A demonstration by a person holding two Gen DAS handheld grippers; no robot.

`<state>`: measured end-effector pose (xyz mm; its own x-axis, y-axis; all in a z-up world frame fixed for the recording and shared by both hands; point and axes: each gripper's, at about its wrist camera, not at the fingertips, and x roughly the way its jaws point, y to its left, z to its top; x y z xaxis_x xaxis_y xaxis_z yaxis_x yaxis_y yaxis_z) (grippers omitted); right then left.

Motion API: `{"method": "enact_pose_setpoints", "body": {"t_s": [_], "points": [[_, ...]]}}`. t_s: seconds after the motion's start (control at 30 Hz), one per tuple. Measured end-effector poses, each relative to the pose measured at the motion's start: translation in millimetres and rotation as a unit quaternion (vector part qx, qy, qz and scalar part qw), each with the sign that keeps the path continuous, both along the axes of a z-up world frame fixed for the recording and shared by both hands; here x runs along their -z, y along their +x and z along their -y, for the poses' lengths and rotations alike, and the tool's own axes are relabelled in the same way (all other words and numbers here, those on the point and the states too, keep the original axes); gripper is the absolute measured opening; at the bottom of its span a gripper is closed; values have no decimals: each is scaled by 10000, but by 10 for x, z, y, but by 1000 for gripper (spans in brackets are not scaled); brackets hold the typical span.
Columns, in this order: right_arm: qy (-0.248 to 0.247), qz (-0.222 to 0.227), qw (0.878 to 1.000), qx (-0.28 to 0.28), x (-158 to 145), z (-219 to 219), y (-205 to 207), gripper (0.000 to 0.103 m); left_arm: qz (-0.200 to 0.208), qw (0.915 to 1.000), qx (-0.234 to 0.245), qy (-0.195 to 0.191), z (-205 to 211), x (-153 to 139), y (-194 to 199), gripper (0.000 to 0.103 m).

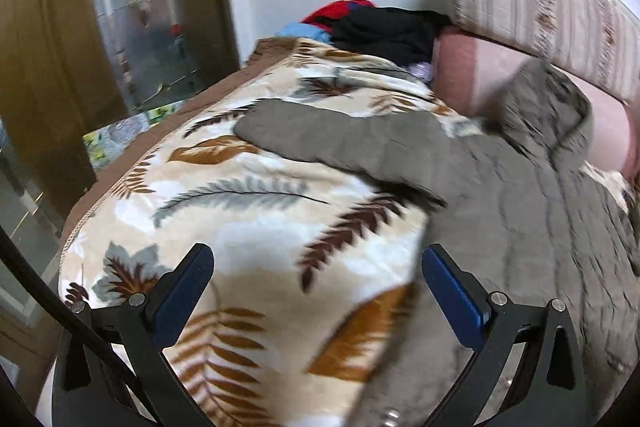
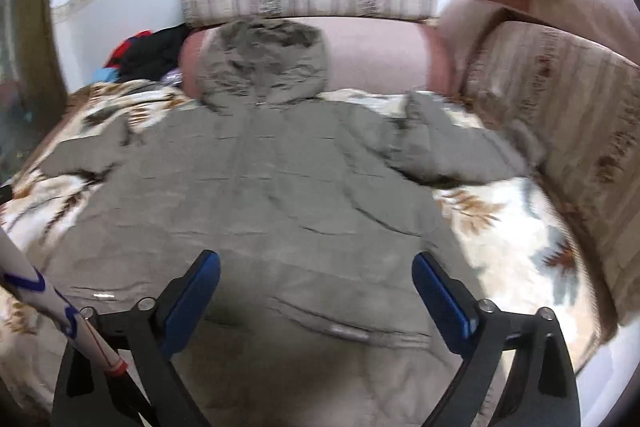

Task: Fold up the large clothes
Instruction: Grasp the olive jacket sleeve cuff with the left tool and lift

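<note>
The right gripper (image 2: 316, 291) is held with fingers wide and empty above the hem of the grey hooded coat (image 2: 256, 187), seen spread whole on the leaf-patterned blanket (image 2: 500, 227). The left gripper (image 1: 318, 283), equally wide, shows only a sleeve, plus piled dark clothes (image 1: 384, 31) far off.

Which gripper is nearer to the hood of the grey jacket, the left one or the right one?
Probably the right gripper: it hovers open over the jacket's hem, hood straight ahead. The left gripper, also open, hovers over the leaf-print blanket, left of the jacket.
</note>
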<state>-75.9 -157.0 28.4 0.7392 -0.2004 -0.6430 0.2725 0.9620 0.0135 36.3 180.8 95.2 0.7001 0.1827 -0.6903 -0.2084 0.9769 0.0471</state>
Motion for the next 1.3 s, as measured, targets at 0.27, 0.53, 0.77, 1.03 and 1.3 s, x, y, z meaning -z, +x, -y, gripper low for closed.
{"method": "enact_pose_setpoints", "body": {"t_s": [0.27,0.53,0.77,1.03,1.3], "points": [[46,-145,9952,-969,45,-537,395,84,-19,9968,-574,-552,-791,39,370,103],[-16,-611,9944,-866,462,-413,562,84,-43,9839,-1011,-1470,-1537,130,1059,103],[21,-1052,9926,-612,738,-188,622,84,-393,9661,-861,-2401,-1790,496,2097,103],[-89,-1228,9912,-487,869,-124,688,85,-746,9421,-898,-3145,-1750,1113,2781,103],[-236,-1230,9910,-482,887,-162,808,85,-711,9576,-1048,-2587,-1589,1163,3072,74]]}}
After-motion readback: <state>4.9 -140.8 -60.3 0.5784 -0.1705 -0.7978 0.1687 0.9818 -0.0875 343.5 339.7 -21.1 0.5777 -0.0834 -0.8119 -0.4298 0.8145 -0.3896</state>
